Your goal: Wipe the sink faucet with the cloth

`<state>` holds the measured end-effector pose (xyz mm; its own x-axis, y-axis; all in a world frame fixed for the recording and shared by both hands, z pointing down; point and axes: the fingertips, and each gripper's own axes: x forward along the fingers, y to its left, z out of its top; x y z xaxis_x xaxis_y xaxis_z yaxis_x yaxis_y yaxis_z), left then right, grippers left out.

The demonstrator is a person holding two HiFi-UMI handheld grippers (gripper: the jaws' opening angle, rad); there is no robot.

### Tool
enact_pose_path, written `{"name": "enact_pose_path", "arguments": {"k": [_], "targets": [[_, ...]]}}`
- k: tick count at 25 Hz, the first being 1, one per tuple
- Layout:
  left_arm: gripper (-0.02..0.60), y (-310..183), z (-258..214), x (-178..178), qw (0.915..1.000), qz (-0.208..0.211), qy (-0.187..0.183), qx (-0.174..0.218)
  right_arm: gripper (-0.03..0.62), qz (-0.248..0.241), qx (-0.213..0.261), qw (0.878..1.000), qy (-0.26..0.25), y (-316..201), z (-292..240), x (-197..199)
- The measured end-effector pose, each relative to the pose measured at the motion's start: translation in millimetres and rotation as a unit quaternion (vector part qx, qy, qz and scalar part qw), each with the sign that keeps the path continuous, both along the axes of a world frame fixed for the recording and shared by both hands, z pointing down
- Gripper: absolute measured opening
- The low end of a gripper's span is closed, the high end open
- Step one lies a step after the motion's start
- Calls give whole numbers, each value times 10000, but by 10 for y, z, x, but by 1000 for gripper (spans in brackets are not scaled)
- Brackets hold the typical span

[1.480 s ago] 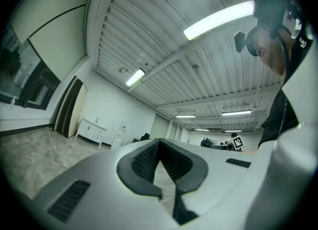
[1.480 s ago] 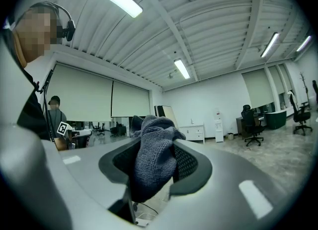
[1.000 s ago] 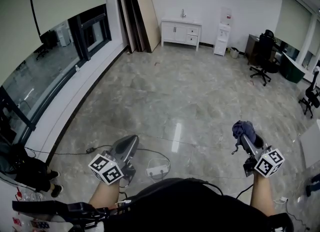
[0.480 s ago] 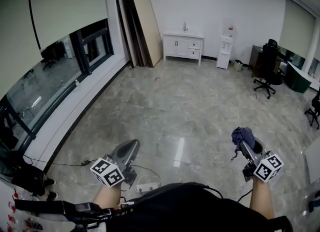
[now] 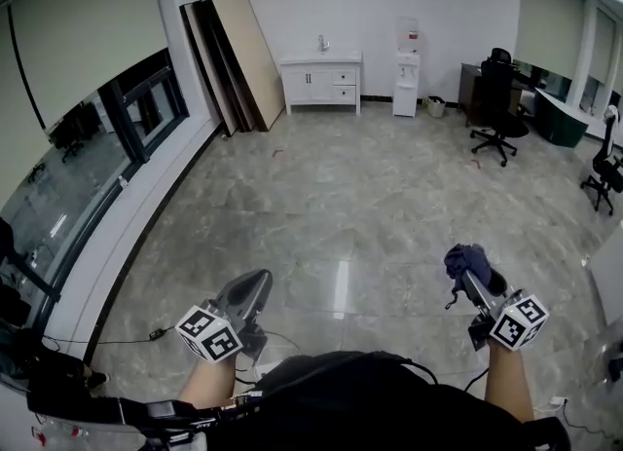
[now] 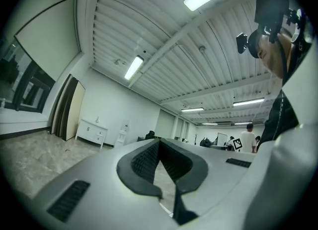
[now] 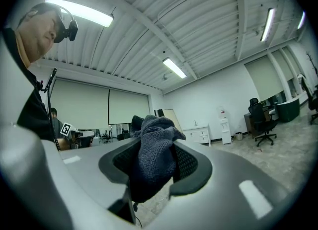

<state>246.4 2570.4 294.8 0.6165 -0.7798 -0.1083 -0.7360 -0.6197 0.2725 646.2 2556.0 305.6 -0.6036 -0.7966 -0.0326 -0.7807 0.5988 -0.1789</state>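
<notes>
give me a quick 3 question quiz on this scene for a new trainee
1. What does the right gripper hold between its jaws?
A) a sponge
B) a dark cloth
C) nothing

2. True or false: the left gripper has its jaws together with nothing between them.

3. Fill in the blank: the white sink cabinet with the faucet stands at the far wall, between the leaning boards and the ____.

Key: 1 B; 2 true; 3 water dispenser
</notes>
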Motion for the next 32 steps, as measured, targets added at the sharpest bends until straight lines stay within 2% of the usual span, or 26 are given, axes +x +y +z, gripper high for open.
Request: {"name": "enact_pose_path", "arguments": {"k": [7, 13, 16, 19, 24, 30, 32], "targets": [[0, -452, 39, 298, 9993, 386, -12, -13, 153, 290, -55, 9996, 30, -160, 84, 235], [0, -1030, 222, 96, 9986, 517, 115, -15, 153, 393, -133, 9991, 118, -684, 156, 42], [0, -1426, 230, -163, 9986, 490, 203, -9, 153, 341, -62, 9992, 202, -1113, 99, -266], [0, -1831, 201, -569, 9985, 492, 203, 93, 153, 283, 61, 9993, 237, -1571, -11, -691], [0, -2437, 159, -1276, 9984, 423, 332, 155, 153, 179, 34, 9998, -76, -2288, -161, -1333], [0, -2927, 330, -1718, 9978, 376, 523, 128, 153, 16, -76, 10000, -29, -2910, -54, -1868], [0, -3003, 354, -1841, 9983, 297, 474, 142, 153, -98, -90, 9999, 45, -3116, -51, -2030]]}}
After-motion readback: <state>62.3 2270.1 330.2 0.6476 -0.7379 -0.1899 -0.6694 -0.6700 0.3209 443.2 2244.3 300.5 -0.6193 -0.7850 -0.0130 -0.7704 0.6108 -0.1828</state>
